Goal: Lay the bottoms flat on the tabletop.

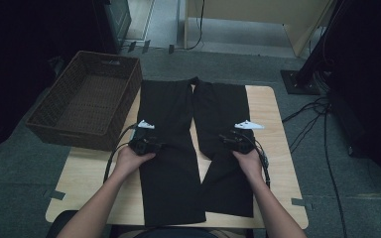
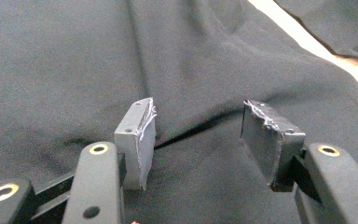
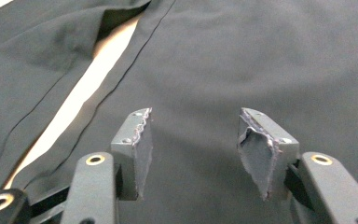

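Note:
A pair of black trousers point(image 1: 171, 163) lies flat on the wooden table point(image 1: 87, 171), its two legs spread apart and running away from me. My left gripper point(image 1: 145, 133) rests over the left leg point(image 2: 121, 56), jaws open with only cloth below them and a small crease between the pads point(image 2: 142, 135). My right gripper point(image 1: 241, 133) hovers over the right leg point(image 3: 261, 60), open too, nothing held. In the right gripper view a strip of bare table point(image 3: 81, 93) shows between the two legs.
A dark woven basket point(image 1: 87, 99) stands at the table's left rear corner, hanging over the edge. Cables point(image 1: 322, 129) trail on the grey floor to the right, and a stand base point(image 1: 297, 82) sits beyond the table's far right corner.

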Motion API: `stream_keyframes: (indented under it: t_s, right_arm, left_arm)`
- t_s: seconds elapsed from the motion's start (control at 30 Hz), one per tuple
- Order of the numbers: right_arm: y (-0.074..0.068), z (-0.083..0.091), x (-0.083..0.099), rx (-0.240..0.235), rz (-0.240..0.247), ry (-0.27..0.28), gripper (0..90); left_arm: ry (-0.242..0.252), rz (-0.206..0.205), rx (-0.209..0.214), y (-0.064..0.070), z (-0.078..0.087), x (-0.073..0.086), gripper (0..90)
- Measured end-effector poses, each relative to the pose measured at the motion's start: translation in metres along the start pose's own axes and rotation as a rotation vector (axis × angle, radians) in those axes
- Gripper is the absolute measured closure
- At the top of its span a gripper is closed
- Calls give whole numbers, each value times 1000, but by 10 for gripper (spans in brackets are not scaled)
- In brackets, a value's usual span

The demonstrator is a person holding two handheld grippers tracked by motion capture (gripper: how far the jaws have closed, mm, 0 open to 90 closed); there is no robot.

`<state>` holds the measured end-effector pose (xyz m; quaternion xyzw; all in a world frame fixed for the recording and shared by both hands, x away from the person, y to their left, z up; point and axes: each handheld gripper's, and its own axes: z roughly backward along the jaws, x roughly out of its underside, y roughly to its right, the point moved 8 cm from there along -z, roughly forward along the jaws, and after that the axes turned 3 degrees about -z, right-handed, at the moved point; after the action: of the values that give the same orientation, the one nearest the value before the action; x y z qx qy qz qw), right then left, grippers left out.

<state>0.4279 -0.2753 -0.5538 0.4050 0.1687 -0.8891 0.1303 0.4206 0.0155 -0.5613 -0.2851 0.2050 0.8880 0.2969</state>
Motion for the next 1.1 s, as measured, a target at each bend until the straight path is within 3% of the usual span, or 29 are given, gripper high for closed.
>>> stream_keyframes:
  t_s: [0.23, 0.43, 0.5, 0.67, 0.97, 1.1]
  right_arm:
    - [5, -31, -15, 24, 34, -20, 397]
    - [0, -48, -14, 50, 59, -40, 393]
    - [-1, -50, -14, 71, 87, -37, 395]
    - [-2, -50, -14, 81, 99, -36, 406]
    - [-1, -49, -14, 83, 99, -30, 475]
    - [-3, -49, -14, 74, 108, -27, 556]
  left_arm:
    - [6, -2, 1, 0, 0, 0, 454]
    - [19, 5, 11, -1, -1, -1, 448]
    - [23, 6, 14, -2, -1, -1, 447]
    - [27, 0, 8, -3, -3, -5, 434]
    - [60, 18, 34, -7, -6, -34, 402]
    - [59, -6, 20, -8, -17, -48, 397]
